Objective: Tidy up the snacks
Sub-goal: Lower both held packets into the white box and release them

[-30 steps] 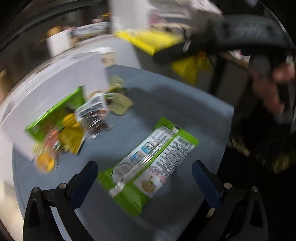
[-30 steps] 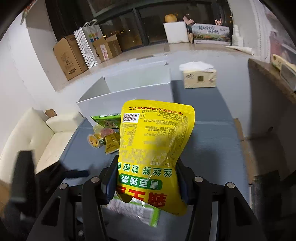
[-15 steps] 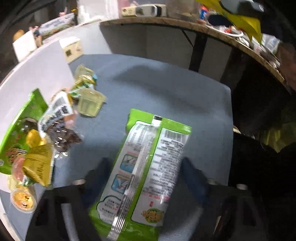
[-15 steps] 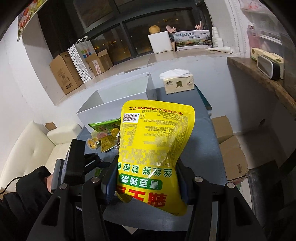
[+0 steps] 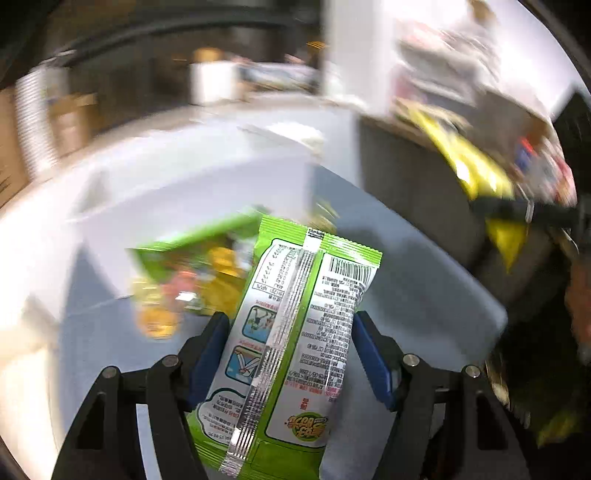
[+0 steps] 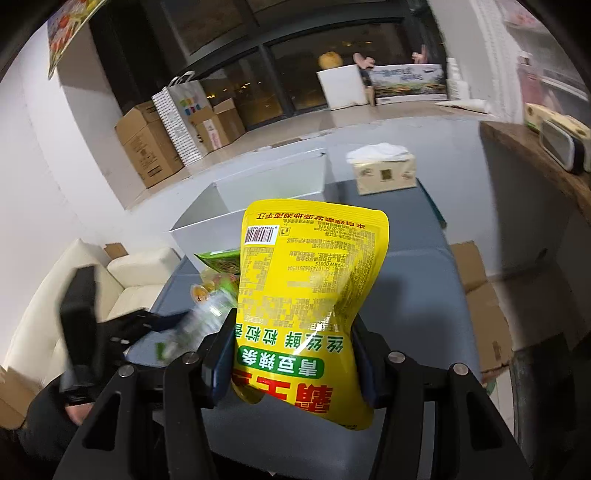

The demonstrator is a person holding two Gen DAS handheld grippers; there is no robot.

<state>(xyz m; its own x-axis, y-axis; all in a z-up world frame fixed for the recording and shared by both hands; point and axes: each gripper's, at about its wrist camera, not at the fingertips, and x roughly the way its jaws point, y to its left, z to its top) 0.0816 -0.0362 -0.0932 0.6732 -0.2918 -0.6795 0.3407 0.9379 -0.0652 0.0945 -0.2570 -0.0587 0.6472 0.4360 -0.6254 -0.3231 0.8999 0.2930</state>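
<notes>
Snacks on grey table, dark windows — left tool closing on green packet, right tool gripping yellow pouch

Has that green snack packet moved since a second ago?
Yes. The green packet lay flat on the grey table; now it is lifted off it, between the closing jaws of the left gripper.

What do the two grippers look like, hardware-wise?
Both match: the left gripper and right gripper have black angular linkage arms with silver pivot pins, and flat dark blue pads on the fingers. No cables or markings visible.
</notes>
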